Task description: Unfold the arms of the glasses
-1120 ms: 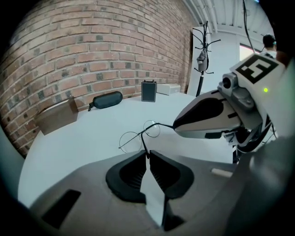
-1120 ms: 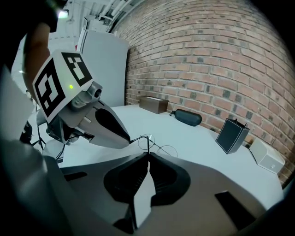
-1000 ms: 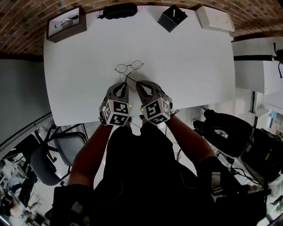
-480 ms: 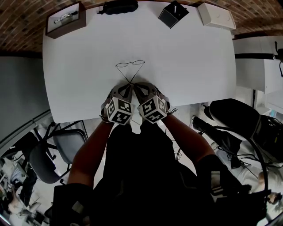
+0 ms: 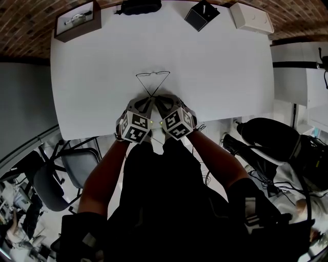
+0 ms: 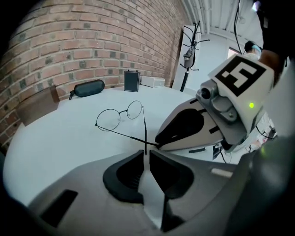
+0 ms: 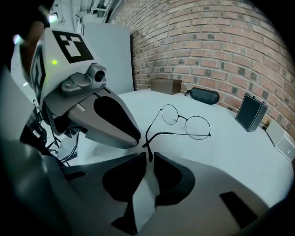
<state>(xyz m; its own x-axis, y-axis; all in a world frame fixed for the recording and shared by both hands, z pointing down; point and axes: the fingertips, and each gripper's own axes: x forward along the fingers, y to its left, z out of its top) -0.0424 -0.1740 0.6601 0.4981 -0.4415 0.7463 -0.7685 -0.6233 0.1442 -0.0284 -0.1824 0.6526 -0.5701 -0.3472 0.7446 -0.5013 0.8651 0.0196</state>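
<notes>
Thin round wire glasses stand on the white table, with both arms swung out toward me and crossing near their tips. My left gripper is shut on the tip of one arm; in the left gripper view that arm runs straight down into the jaws of the left gripper. My right gripper is shut on the curved tip of the other arm, just ahead of the right gripper in its own view. The two grippers sit side by side, almost touching.
Along the table's far edge lie a black glasses case, a black box, a white box and a brown tray. The near table edge runs just under the grippers. A chair stands at the lower left.
Both grippers have come down and drawn closer together near the table's front edge. The glasses' front has tipped from lying with its lenses showing to standing edge-on.
</notes>
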